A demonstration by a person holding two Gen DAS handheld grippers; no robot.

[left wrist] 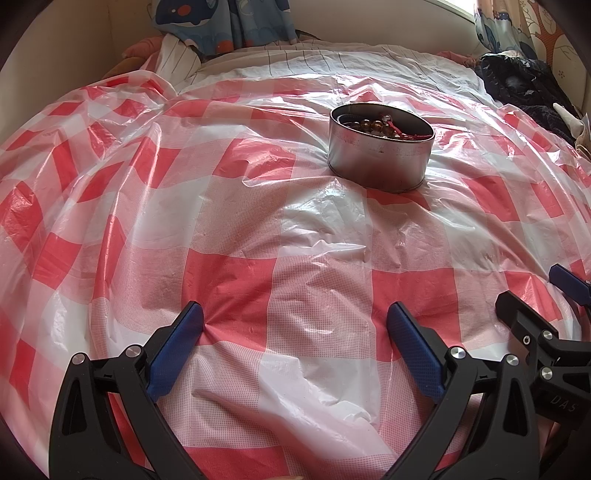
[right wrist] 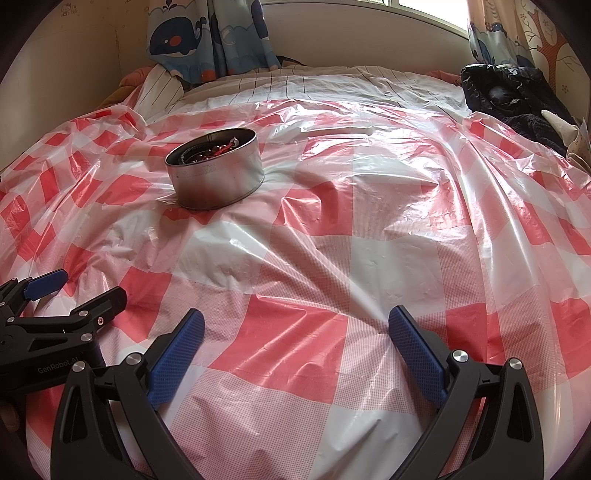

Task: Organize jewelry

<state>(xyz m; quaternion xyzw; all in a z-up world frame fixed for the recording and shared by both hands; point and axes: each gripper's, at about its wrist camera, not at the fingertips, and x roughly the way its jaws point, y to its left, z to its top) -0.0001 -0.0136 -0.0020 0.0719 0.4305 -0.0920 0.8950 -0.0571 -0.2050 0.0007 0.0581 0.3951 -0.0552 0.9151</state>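
Note:
A round metal tin (left wrist: pixel 378 158) stands on the red-and-white checked plastic sheet (left wrist: pixel 236 229) over a bed. Inside it lie beaded bracelets (left wrist: pixel 373 124) with brown beads and a red cord. The tin also shows in the right wrist view (right wrist: pixel 218 177), with the beads (right wrist: pixel 218 151) in it. My left gripper (left wrist: pixel 295 325) is open and empty, low over the sheet, well short of the tin. My right gripper (right wrist: pixel 295 328) is open and empty, to the right of the left one. Each gripper shows at the edge of the other's view.
A dark jacket (right wrist: pixel 509 96) lies at the far right of the bed. Whale-print curtains (right wrist: pixel 207 33) hang at the back wall. A striped sheet (right wrist: pixel 295 88) lies beyond the plastic. The plastic sheet (right wrist: pixel 369 229) is wrinkled.

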